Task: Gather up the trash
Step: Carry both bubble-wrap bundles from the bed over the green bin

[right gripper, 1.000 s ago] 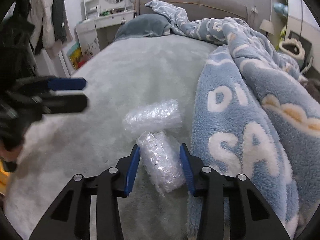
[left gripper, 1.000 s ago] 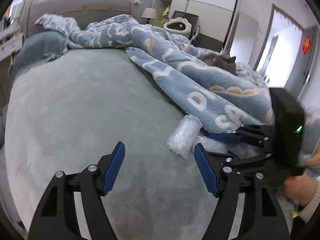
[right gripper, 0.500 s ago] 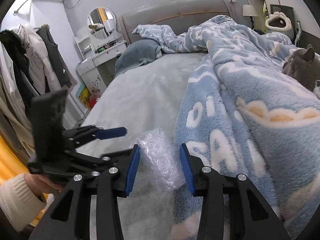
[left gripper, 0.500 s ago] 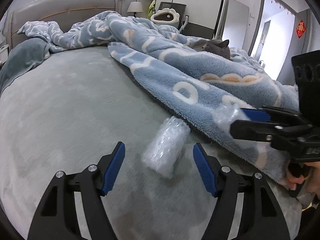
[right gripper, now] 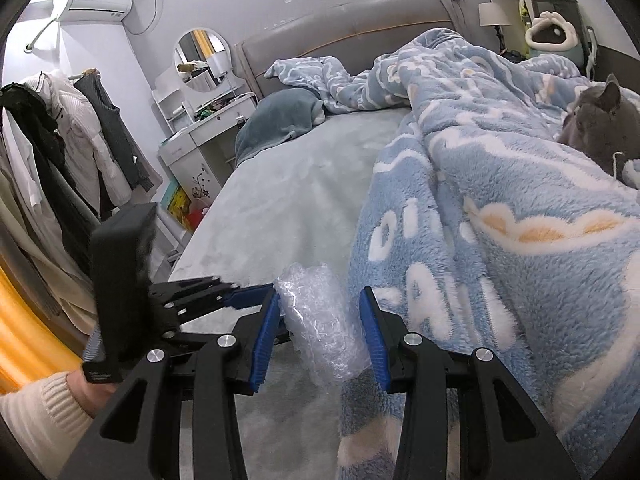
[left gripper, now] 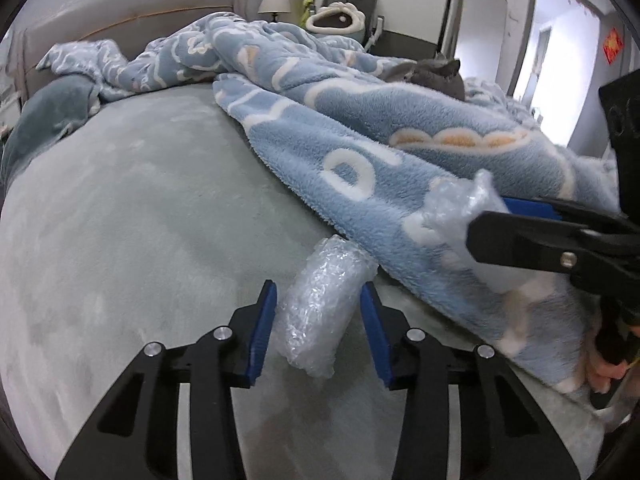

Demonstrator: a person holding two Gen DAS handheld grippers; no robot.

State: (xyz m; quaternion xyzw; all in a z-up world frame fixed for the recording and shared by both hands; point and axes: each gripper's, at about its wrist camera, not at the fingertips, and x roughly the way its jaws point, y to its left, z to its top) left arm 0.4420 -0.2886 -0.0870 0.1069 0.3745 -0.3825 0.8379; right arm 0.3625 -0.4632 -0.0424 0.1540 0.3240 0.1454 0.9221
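Room evenly lit, soft cool daylight, no harsh shadows. Brightest patch: doorway (left gripper: pixel 560 80) far right in left wrist view, near blown out. Faint shadow under bubble wrap roll (left gripper: pixel 320 304) on bed (left gripper: pixel 120 220). Wrap glints with small highlights. Strong fisheye bend: headboard (right gripper: pixel 340 24) curves, black vignette at corners. Right tool (left gripper: pixel 500 228) and nearby blanket (left gripper: pixel 400 132) edge smeared by motion blur; hanging clothes (right gripper: pixel 60 152) soft at rim.

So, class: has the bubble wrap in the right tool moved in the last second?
Yes. The bubble wrap in the right tool has risen off the grey bedsheet, now held beside the blue blanket.
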